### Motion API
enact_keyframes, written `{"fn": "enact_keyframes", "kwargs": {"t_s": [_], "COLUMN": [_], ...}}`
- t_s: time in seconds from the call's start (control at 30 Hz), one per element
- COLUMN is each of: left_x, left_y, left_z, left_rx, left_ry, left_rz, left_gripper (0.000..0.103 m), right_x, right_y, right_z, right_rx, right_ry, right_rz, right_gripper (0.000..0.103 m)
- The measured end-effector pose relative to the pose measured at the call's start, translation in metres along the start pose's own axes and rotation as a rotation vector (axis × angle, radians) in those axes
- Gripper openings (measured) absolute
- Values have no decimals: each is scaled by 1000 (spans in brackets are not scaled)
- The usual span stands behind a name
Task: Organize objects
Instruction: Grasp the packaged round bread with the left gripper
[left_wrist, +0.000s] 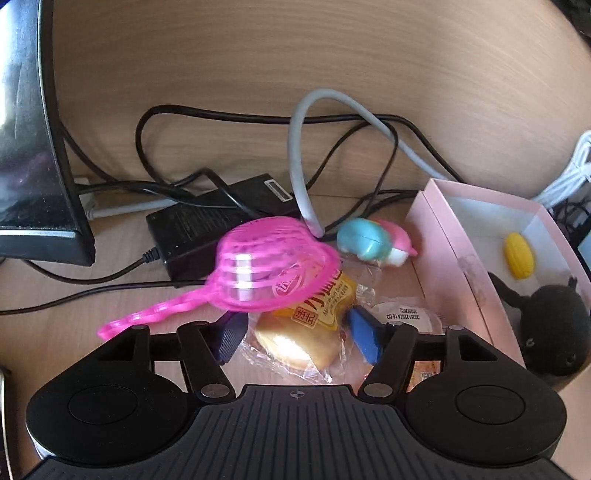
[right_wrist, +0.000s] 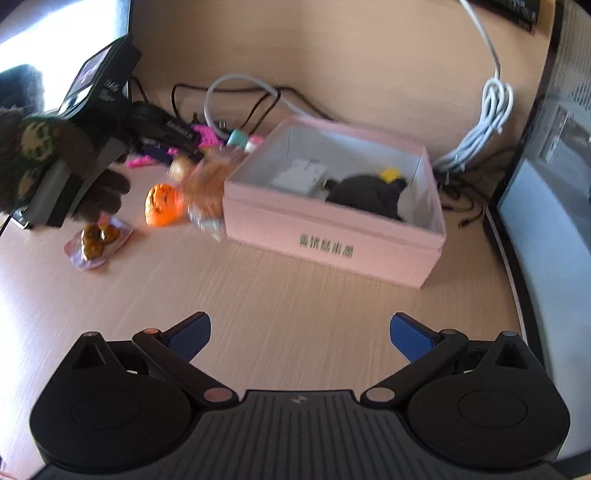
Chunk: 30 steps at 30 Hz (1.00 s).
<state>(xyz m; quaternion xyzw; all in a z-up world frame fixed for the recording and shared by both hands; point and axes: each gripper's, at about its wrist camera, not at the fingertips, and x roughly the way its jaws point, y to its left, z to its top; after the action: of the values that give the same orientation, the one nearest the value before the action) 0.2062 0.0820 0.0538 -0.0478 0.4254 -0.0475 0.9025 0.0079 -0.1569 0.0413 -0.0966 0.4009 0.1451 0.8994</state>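
My left gripper (left_wrist: 297, 338) stands open, its blue pads on either side of a clear-wrapped bread packet (left_wrist: 295, 339); neither pad visibly presses it. A blurred pink plastic strainer (left_wrist: 258, 273) lies just ahead of the left pad. In the right wrist view the bread packet (right_wrist: 205, 184) shows as a blur beside the pink box (right_wrist: 332, 236), in front of a gloved hand (right_wrist: 37, 155). My right gripper (right_wrist: 299, 339) hangs open over bare table, nothing between its fingers. The pink box (left_wrist: 461, 240) holds a black plush (left_wrist: 554, 332) and a yellow piece (left_wrist: 519, 258).
A blue and pink toy (left_wrist: 369, 242), a black power adapter (left_wrist: 207, 221) and tangled cables (left_wrist: 295, 155) lie behind. A monitor (left_wrist: 29, 147) stands left. An orange pumpkin toy (right_wrist: 162, 205) and a packet of brown balls (right_wrist: 96, 240) sit left of the box. A coiled white cable (right_wrist: 491, 110) lies right.
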Motion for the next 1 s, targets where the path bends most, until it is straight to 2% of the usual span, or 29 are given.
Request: {"fn": "enact_keyframes", "kwargs": {"t_s": [0.07, 0.17, 0.33, 0.37, 0.53, 0.67, 0.77, 0.9, 1.0], "left_x": [0, 1, 0, -2, -28, -69, -84, -79, -68], "left_y": [0, -7, -6, -6, 9, 35, 47, 58, 51], "left_z": [-2, -4, -6, -6, -26, -58, -76, -73, -69], "left_rx": [-11, 25, -8, -19, -48, -70, -26, -75, -47], "left_ry": [0, -24, -28, -19, 12, 19, 29, 16, -12], "left_rz": [13, 45, 53, 51, -30, -44, -37, -58, -51], "left_gripper": [67, 67, 66, 61, 56, 54, 55, 56, 57], "right_x": [2, 5, -1, -2, -8, -5, 1, 5, 6], "right_y": [4, 12, 31, 34, 50, 65, 81, 100, 109], "right_z": [-5, -9, -15, -16, -18, -14, -2, 10, 11], "right_rx": [-3, -41, -132, -139, -167, -181, -195, -239, -253], "right_ry": [11, 37, 39, 43, 38, 26, 7, -20, -23], "right_rz": [0, 0, -31, -37, -36, 7, 38, 64, 62], "right_gripper": [103, 103, 103, 103, 103, 103, 103, 103, 103]}}
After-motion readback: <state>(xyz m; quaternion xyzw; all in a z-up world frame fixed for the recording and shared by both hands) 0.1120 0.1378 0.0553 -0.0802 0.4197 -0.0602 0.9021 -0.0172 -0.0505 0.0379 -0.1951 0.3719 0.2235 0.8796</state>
